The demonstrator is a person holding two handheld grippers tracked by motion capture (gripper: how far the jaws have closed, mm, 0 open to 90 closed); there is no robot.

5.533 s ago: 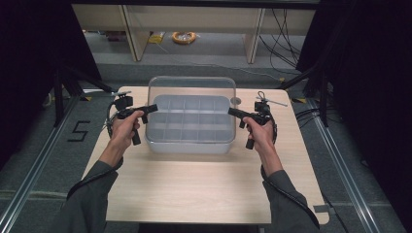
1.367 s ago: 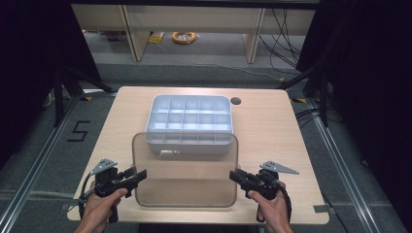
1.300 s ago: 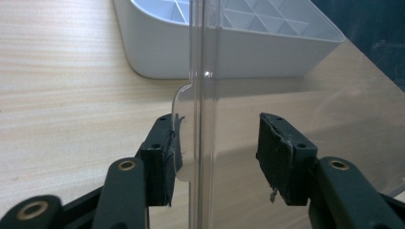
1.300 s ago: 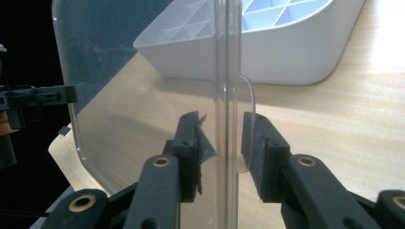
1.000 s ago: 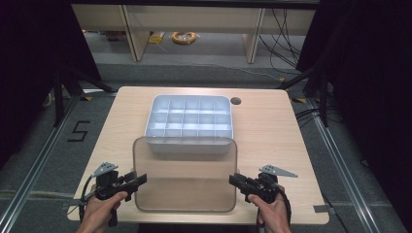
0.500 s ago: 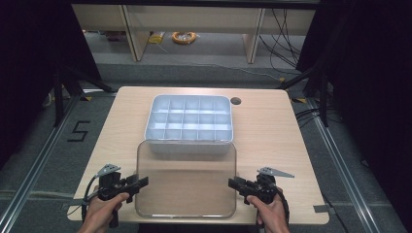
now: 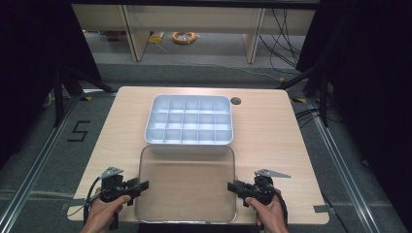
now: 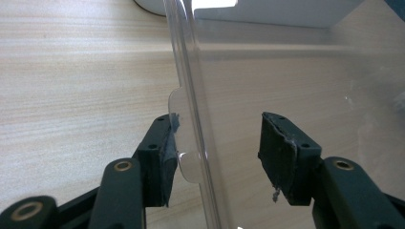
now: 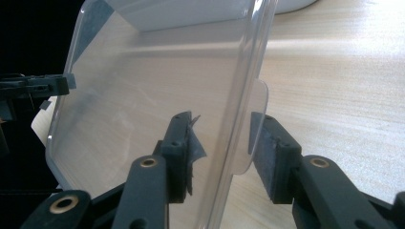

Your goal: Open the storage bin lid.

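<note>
Left hand (image 7: 99, 213) at the near left corner of the table (image 7: 272, 131), holding the left tongs (image 7: 141, 185), which point inward at the left edge of the clear lid (image 7: 187, 187). In the left gripper view the jaws stand apart, one on each side of the lid's rim; the left pad touches or nearly touches the small tab (image 8: 184, 133) on the rim, the right pad is well clear of the plastic. The lid lies at the near middle of the table, its far edge just beside the white compartment tray (image 7: 189, 120), which sits open at the table's centre with a small round hole (image 7: 236, 101) in the tabletop beyond its far right corner. Right tongs (image 7: 232, 185) point inward at the lid's right edge, held by the right hand (image 7: 267, 216). In the right gripper view the jaws are likewise apart, straddling the rim and its tab (image 9: 255, 124); I cannot tell if either pad touches the plastic.
</note>
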